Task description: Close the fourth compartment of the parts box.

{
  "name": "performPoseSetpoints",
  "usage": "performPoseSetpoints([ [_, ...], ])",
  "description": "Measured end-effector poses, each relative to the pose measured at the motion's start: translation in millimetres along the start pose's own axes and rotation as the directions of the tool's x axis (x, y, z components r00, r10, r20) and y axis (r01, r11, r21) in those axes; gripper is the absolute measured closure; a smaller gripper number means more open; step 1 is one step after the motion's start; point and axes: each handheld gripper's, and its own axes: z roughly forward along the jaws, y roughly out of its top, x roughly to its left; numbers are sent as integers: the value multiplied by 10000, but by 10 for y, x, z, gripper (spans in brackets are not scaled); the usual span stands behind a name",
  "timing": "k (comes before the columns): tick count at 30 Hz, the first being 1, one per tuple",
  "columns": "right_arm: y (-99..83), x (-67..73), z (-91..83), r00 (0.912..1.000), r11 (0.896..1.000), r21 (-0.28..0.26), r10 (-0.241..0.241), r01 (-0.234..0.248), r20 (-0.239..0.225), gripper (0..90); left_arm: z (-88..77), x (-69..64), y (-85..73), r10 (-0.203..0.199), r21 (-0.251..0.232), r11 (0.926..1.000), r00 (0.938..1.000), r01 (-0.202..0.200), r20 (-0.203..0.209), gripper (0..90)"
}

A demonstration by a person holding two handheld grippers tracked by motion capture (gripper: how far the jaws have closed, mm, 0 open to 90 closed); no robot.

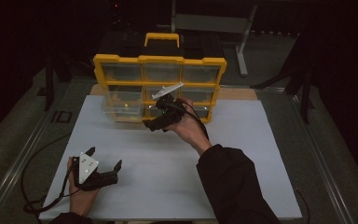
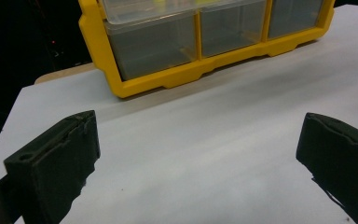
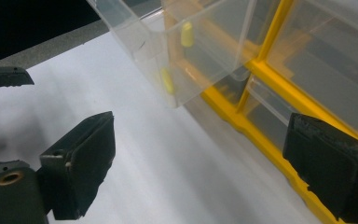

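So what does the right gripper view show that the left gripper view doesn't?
Right gripper view alone: the inside of the pulled-out clear drawer with a small yellow piece in it, plus part of the other gripper at the left edge. Left gripper view alone: the yellow organizer's bottom row of shut drawers, seen from the front. Both share the white table, the organizer and open black jaws holding nothing.
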Motion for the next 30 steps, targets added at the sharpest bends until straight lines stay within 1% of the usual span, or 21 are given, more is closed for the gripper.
performPoseSetpoints([
  [3,-30,14,23,10000,10000,-27,-5,5,-17,97,1,1,0,-22,-10,10000,10000,22,-11,0],
  [5,-44,25,33,10000,10000,-49,33,-33,-88,118,5,0,0,1,14,10000,10000,-1,-6,0],
  [9,-66,68,57,10000,10000,-1,-51,51,-74,157,2,0,0,-26,-5,10000,10000,26,-10,0],
  [11,-77,96,67,10000,10000,-55,-81,81,-29,203,0,-1,0,-4,-4,10000,10000,4,1,0],
  [13,-88,120,75,9998,9998,-25,-194,194,52,273,-1,-2,0,-18,-15,10000,10000,18,-5,0],
  [14,-92,139,81,9998,9998,-29,-194,194,6,306,0,-1,0,-23,-17,10000,10000,23,-7,0],
  [16,-101,158,90,9991,9991,-29,-418,419,68,358,0,-1,0,-18,-8,10000,10000,18,-10,0],
  [20,-103,202,93,9980,9979,-176,-625,626,55,495,0,-1,0,-1,3,10000,10000,1,-2,0],
  [25,-90,248,99,9958,9942,-583,-897,907,203,651,2,-1,0,18,9,10000,10000,-18,4,0],
  [30,-62,263,117,9960,9908,-1026,-876,888,163,773,3,-1,0,16,11,10000,10000,-16,5,0],
])
